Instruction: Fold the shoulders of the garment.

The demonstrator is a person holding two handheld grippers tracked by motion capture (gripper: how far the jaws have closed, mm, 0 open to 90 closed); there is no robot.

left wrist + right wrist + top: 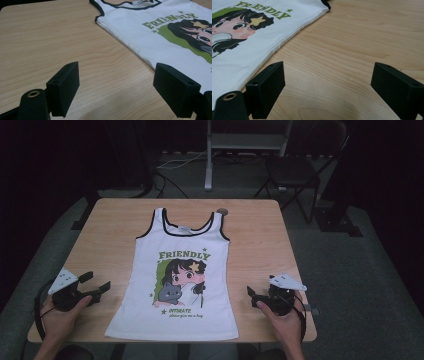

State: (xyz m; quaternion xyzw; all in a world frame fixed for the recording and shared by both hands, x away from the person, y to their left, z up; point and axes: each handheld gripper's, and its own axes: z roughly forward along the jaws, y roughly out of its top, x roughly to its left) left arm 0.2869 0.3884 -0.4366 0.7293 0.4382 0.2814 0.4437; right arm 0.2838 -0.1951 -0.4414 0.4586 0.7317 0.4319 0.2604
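Observation:
A white tank top (180,275) with black trim, a "FRIENDLY" print and a cartoon girl with a cat lies flat in the middle of the wooden table (110,220), neck toward the far edge. My left gripper (96,284) rests open on the table just left of the shirt's lower hem, nothing between its jaws. In the left gripper view the tank top (160,32) lies ahead and to the right of the left gripper (116,92). My right gripper (254,296) is open to the right of the hem; its view has the tank top (249,37) at the left and the right gripper (328,93) over bare wood.
A small round mark or hole (222,211) sits near the table's far edge by the right strap. Beyond the table stand a dark folding chair (295,167) and a metal stand (208,155) with cables on grey floor. Bare wood flanks the shirt on both sides.

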